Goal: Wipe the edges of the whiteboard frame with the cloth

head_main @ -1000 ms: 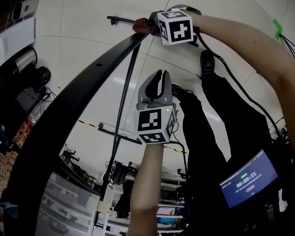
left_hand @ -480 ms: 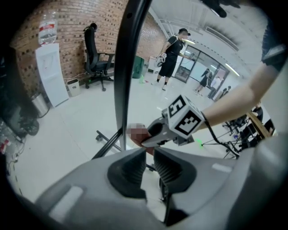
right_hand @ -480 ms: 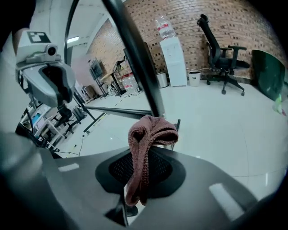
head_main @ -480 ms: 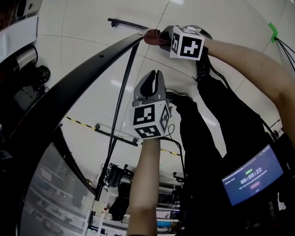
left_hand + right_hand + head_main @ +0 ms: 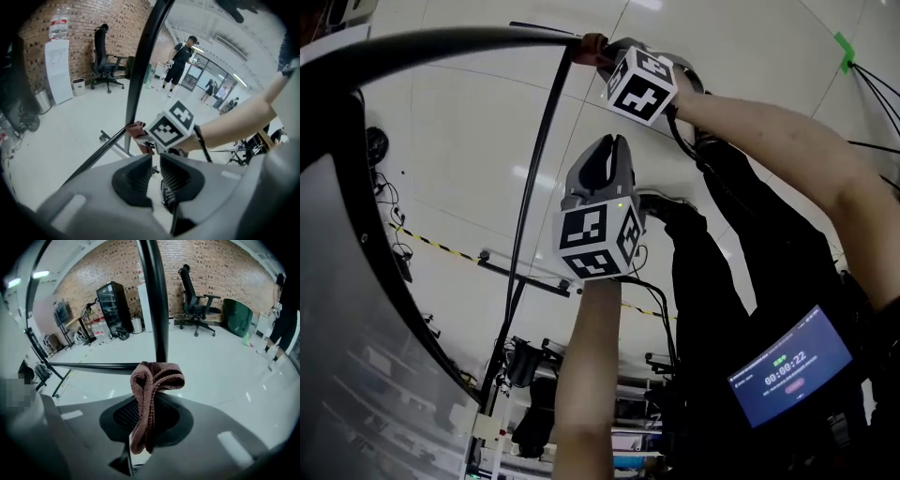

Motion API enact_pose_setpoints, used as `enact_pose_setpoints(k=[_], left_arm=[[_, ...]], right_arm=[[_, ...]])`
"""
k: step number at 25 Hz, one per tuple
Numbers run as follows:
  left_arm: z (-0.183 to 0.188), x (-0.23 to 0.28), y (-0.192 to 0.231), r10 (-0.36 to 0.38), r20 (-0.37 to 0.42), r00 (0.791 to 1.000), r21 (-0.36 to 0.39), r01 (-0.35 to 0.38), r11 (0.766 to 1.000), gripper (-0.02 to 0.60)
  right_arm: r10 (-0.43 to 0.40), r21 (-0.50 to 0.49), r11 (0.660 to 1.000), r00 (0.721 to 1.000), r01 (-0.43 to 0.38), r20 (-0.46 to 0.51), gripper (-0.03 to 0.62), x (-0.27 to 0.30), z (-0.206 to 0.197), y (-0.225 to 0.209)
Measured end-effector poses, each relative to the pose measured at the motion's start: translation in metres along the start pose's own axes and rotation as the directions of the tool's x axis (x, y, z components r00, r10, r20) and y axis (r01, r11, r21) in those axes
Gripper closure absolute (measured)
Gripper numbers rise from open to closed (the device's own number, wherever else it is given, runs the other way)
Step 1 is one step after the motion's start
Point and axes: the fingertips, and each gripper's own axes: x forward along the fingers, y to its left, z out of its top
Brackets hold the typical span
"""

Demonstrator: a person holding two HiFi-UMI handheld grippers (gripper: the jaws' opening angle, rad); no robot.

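- The right hand-held gripper [image 5: 602, 54] grasps the folded reddish-brown knitted cloth [image 5: 152, 380], held at the corner of the black whiteboard frame [image 5: 441, 42], 12 o'clock in the head view
- The left hand-held gripper [image 5: 155, 161] is clenched, empty
- Wiping seems under way; next, slide the cloth along the adjoining edge, keeping contact

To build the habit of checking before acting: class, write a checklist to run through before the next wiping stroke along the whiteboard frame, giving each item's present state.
1. Cloth clamped in right gripper: ok, jaws closed on its bunched middle.
2. Cloth on whiteboard frame: ok, it appears to meet the corner where two bars join.
3. Left gripper clear of the frame: ok, jaws together, empty, apart from it.
4. Clean cloth face on the frame: cannot tell.
5. Frame steadied: cannot tell; neither gripper holds it.
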Motion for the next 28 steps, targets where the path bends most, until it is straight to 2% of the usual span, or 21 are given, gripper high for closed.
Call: enact_pose_setpoints(k=[2, 5, 8, 11, 15, 17, 22, 28], left_arm=[[-0.005, -0.01, 0.01, 0.012, 0.017, 1.0, -0.008, -0.011, 1.0, 0.531], [-0.012, -0.024, 0.024, 0.029, 0.038, 0.999, -0.04, -0.028, 0.999, 0.531], [-0.023, -0.036, 0.029, 0.043, 0.06, 0.997, -0.08, -0.038, 0.996, 0.531], [-0.026, -0.036, 0.032, 0.051, 0.091, 0.995, -0.105, -0.041, 0.994, 0.531], [-0.042, -0.058, 0.051, 0.056, 0.11, 0.992, -0.123, -0.042, 0.991, 0.531], [-0.054, -0.071, 0.055, 0.057, 0.133, 0.989, -0.149, -0.037, 0.988, 0.531], [-0.074, -0.084, 0.038, 0.061, 0.139, 0.988, -0.181, -0.035, 0.983, 0.531], [-0.077, -0.108, 0.044, 0.093, 0.206, 0.974, -0.215, -0.047, 0.975, 0.531]], right_arm=[[-0.051, 0.009, 0.999, 0.998, 0.051, -0.04, 0.536, 0.013, 0.0, -0.007], [-0.047, 0.004, 0.999, 0.995, 0.048, -0.084, 0.536, 0.026, 0.009, -0.005], [-0.077, -0.112, 0.992, 0.988, 0.062, -0.137, 0.536, 0.03, 0.009, -0.005], [-0.099, -0.232, 0.971, 0.98, 0.058, -0.171, 0.536, 0.028, 0.008, -0.007], [-0.089, -0.329, 0.944, 0.975, 0.017, -0.204, 0.536, 0.035, 0.011, 0.036], [-0.086, -0.337, 0.941, 0.973, 0.01, -0.212, 0.536, 0.039, 0.013, 0.054], [-0.08, -0.268, 0.963, 0.976, 0.023, -0.204, 0.536, 0.037, 0.008, 0.052], [-0.088, -0.343, 0.939, 0.977, 0.016, -0.194, 0.536, 0.041, 0.01, 0.064]])
